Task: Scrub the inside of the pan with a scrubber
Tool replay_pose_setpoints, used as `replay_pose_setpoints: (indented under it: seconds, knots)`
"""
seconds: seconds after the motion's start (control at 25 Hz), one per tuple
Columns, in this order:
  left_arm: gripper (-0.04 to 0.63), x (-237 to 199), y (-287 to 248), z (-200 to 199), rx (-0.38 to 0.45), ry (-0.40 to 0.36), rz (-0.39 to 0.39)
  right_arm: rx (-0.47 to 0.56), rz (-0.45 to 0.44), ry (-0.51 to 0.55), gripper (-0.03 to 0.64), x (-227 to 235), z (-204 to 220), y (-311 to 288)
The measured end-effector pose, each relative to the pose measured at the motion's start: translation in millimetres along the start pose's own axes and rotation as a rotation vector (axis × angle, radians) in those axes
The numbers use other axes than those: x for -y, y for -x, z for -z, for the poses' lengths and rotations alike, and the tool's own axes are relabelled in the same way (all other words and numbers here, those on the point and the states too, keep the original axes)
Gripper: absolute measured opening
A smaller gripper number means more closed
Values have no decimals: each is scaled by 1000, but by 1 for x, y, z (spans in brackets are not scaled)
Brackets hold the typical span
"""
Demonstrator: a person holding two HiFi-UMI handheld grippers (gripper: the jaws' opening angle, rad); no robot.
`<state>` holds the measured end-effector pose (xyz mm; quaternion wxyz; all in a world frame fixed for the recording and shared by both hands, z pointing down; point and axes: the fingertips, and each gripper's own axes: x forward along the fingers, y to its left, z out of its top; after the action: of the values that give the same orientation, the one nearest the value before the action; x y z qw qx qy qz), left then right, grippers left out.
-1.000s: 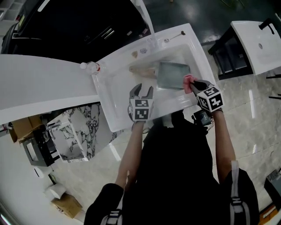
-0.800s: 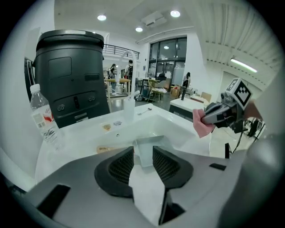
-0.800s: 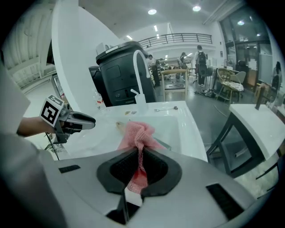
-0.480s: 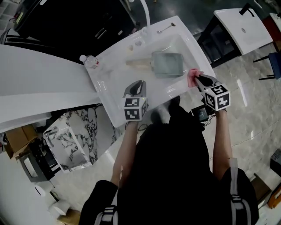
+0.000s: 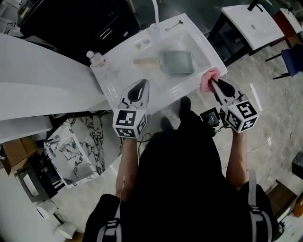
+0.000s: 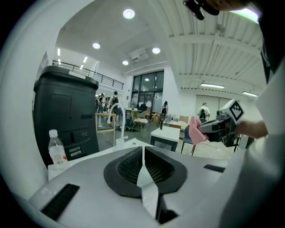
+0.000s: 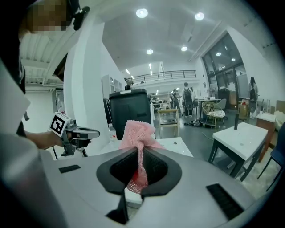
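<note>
A grey square pan (image 5: pixel 178 62) with a wooden handle (image 5: pixel 147 61) lies flat in the white sink (image 5: pixel 110 81). Both grippers hang at the sink's near rim, apart from the pan. My left gripper (image 5: pixel 143 83) (image 6: pixel 143 156) is at the left; its jaws are closing and meet with nothing between them. At the right corner my right gripper (image 5: pixel 213 82) (image 7: pixel 139 156) is shut on a pink mesh scrubber (image 5: pixel 208 79) (image 7: pixel 140 132), which sticks out past the jaws. The left gripper view also catches that scrubber (image 6: pixel 194 129).
A clear water bottle (image 5: pixel 95 59) (image 6: pixel 56 149) stands on the sink's left corner. A faucet (image 5: pixel 155 12) and a spoon (image 5: pixel 173 26) are at the far rim. A black cabinet (image 5: pixel 71 21) stands behind. A white table (image 5: pixel 251 21) is at the right, a marbled block (image 5: pixel 71 149) below left.
The left gripper's jaws have gone from wide open to shut, empty. Both grippers have drawn back from over the sink toward the person; the scrubber has left the pan's edge.
</note>
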<state>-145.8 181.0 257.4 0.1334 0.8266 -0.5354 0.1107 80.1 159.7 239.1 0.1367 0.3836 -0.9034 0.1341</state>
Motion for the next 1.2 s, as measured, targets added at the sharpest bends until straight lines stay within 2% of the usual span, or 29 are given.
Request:
replay_pose_setpoints:
  seconds: [0.16, 0.32, 0.48, 0.76, 1.0, 1.2]
  knots:
    - [44, 11, 31, -43, 102, -24, 22, 167, -16, 16, 43, -17, -42, 31]
    - [44, 20, 59, -71, 176, -32, 30, 314, -67, -19, 41, -32, -77, 57]
    - [44, 16, 69, -80, 214, -56, 5, 322, -70, 0, 35, -37, -83, 59]
    - [44, 15, 64, -67, 182, -15, 1, 298, -68, 3, 35, -38, -81, 58]
    - [44, 14, 63, -63, 173, -17, 3, 300, -57, 15, 35, -38, -83, 59]
    - [44, 15, 61, -57, 168, -11, 1, 314, -67, -26, 35, -36, -81, 59]
